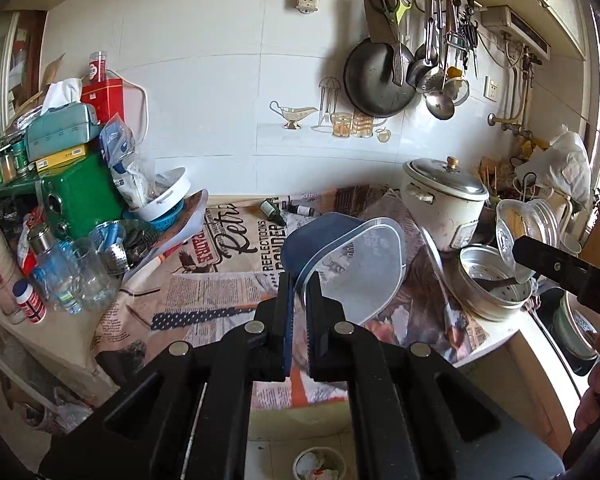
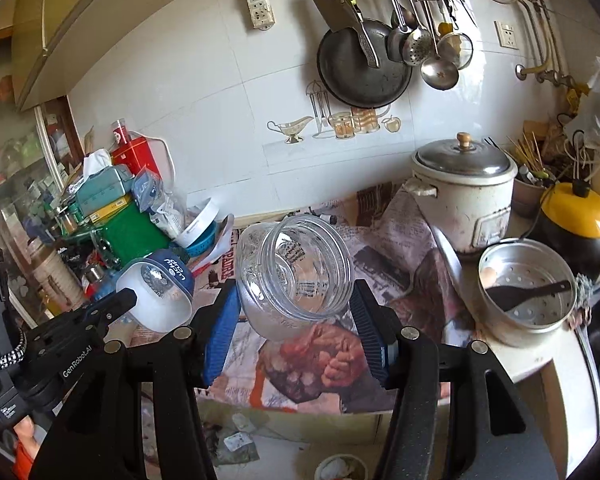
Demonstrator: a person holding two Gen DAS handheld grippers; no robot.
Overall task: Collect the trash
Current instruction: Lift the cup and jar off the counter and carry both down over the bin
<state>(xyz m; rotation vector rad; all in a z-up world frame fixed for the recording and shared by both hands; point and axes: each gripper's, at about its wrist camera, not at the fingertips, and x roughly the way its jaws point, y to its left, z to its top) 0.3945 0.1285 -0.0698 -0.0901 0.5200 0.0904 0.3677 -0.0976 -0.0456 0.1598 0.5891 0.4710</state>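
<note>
My left gripper [image 1: 300,282] is shut on the rim of a blue and translucent plastic tub [image 1: 352,264], which hangs tilted above the newspaper-covered counter [image 1: 220,292]. The right wrist view shows the same tub [image 2: 160,292] at the left, on the tip of the left gripper [image 2: 126,300]. My right gripper [image 2: 295,286] is shut on a clear plastic jar [image 2: 296,276], its blue pads [image 2: 220,328] pressing both sides and the mouth facing the camera. In the left wrist view the jar [image 1: 516,236] hangs at the right, over the steamer pot. A small bin [image 1: 320,464] with crumpled paper stands on the floor below.
A white rice cooker [image 2: 464,196] and a metal steamer pot [image 2: 528,292] with a black spoon stand at the right. Boxes, bottles and glasses are piled at the left [image 1: 76,200]. A pan and utensils [image 1: 380,76] hang on the wall. The counter's front edge [image 2: 300,412] lies just below both grippers.
</note>
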